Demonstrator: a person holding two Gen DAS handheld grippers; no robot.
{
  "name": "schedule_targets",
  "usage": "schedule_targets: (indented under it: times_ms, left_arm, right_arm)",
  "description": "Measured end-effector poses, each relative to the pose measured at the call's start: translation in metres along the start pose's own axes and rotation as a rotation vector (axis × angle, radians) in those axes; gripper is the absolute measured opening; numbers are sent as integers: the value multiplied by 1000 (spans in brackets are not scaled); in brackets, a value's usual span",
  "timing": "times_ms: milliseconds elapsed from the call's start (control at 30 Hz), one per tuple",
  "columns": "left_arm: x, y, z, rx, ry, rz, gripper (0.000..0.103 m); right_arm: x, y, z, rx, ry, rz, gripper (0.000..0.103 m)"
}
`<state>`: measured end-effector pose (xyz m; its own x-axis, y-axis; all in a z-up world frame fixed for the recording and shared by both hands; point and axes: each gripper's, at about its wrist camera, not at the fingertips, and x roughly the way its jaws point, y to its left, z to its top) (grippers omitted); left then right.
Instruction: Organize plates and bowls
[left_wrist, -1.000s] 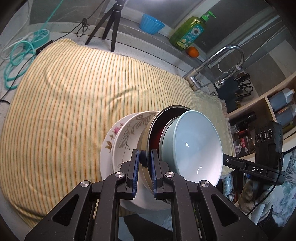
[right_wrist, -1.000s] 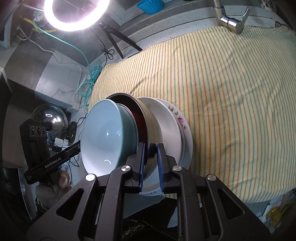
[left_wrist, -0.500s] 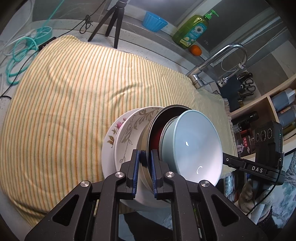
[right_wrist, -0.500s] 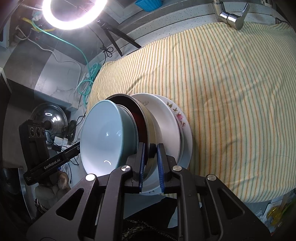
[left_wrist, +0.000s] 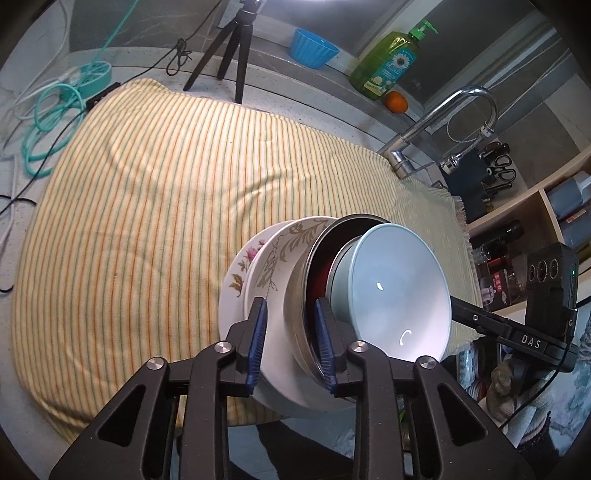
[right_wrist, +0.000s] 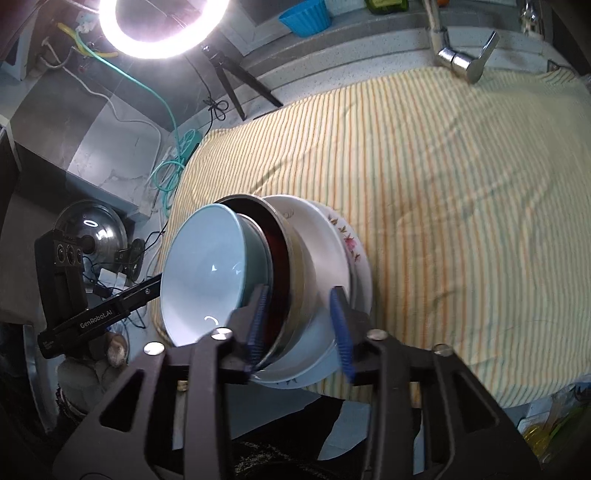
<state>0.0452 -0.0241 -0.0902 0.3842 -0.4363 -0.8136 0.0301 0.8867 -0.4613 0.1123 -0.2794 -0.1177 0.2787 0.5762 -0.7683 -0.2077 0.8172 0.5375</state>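
A stack of dishes rests on the near edge of the striped cloth (left_wrist: 147, 221): a floral plate (left_wrist: 236, 280) (right_wrist: 354, 243), a leaf-patterned white plate (left_wrist: 280, 254) (right_wrist: 325, 251), a metal bowl (left_wrist: 293, 302) (right_wrist: 295, 273) with a dark red inside, and a light blue bowl (left_wrist: 395, 288) (right_wrist: 199, 277) on top. My left gripper (left_wrist: 290, 325) straddles the metal bowl's rim on one side. Its jaws are opening and the pads stand off the rim. On the opposite side my right gripper (right_wrist: 299, 321) also straddles that rim, jaws opening and pads clear of it.
At the back stand a faucet (left_wrist: 443, 110), a green soap bottle (left_wrist: 388, 62), an orange (left_wrist: 397, 101), a blue cup (left_wrist: 314, 48) and a tripod (left_wrist: 232, 48). Teal cable (left_wrist: 48, 122) lies beside the cloth. A ring light (right_wrist: 159, 22) glares, and a shelf with bottles (left_wrist: 554, 221) flanks the sink.
Both grippers were shut on the metal bowl's rim and have let go, their jaws now apart. The stack has not shifted.
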Motion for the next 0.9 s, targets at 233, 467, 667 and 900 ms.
schedule_targets:
  times_ms: [233,467,667,900]
  left_arm:
    - [-15,-5,0,36,-38,13,33]
    - [-34,-17,-8,92,-102,60,44]
    - [-51,-31,-19,163,-152,109,56]
    - [-73,-44,-30,212,-228,196,69]
  right_arm:
    - [-17,-1,-2,-33,-44,-42,49]
    - [-36,3,-9,-71,-105,-67,63]
    - [-56,16,-18,-120,-170,-79,73]
    - [-78,35,-28,-185,-241,-108,79]
